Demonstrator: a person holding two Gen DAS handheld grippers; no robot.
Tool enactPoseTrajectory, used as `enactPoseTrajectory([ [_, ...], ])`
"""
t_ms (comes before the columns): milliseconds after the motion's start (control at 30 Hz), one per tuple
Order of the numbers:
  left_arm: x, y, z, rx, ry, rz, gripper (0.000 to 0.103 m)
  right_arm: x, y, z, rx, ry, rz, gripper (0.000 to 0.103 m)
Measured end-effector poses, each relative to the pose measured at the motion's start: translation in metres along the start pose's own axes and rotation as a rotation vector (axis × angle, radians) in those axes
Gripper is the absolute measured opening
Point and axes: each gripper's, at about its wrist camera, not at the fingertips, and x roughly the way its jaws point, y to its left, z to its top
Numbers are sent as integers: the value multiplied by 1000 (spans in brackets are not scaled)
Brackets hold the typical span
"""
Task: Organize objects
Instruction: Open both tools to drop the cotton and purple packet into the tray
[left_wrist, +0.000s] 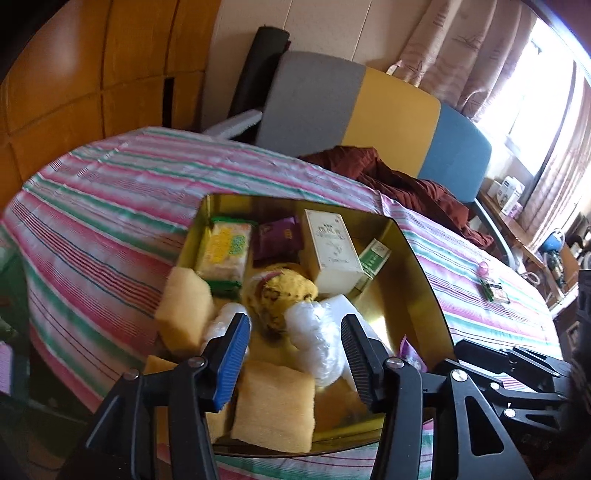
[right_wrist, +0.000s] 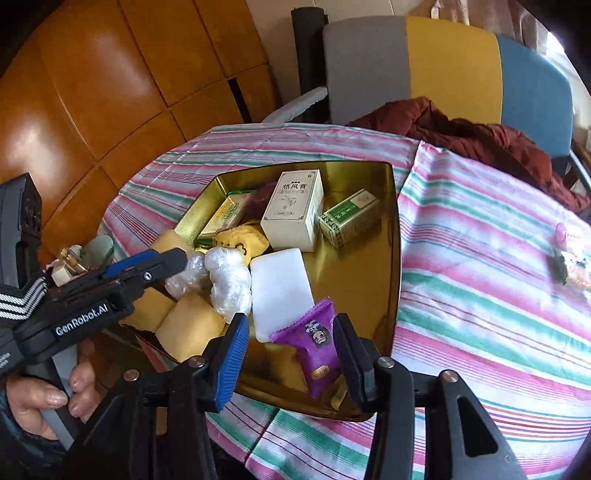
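Observation:
A gold tray on the striped tablecloth holds a cream box, a green box, yellow sponges, crumpled white plastic, a flat white block and snack packets. My left gripper hangs open over the tray's near end, above the white plastic and a sponge, gripping nothing. My right gripper is open at the tray's near corner. A purple snack packet lies between its fingers on the tray floor.
The round table's striped cloth carries small wrapped items at the right. A chair with a grey, yellow and blue back stands behind, a maroon garment draped on it. A person's hand holds the left gripper's handle.

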Motion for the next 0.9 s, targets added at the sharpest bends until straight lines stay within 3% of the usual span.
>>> enactPoseTrajectory([
  [100,-7,-7,2,31,-30,16,62,1,2,0,-7,2,-23,49],
  [400,-19,-29,2,115,-67,28,68,-4,-7,0,13,-21,-54,49],
  [900,-18,-70,-5,243,-45,-3,69,-26,-51,5,68,-59,-156,50],
])
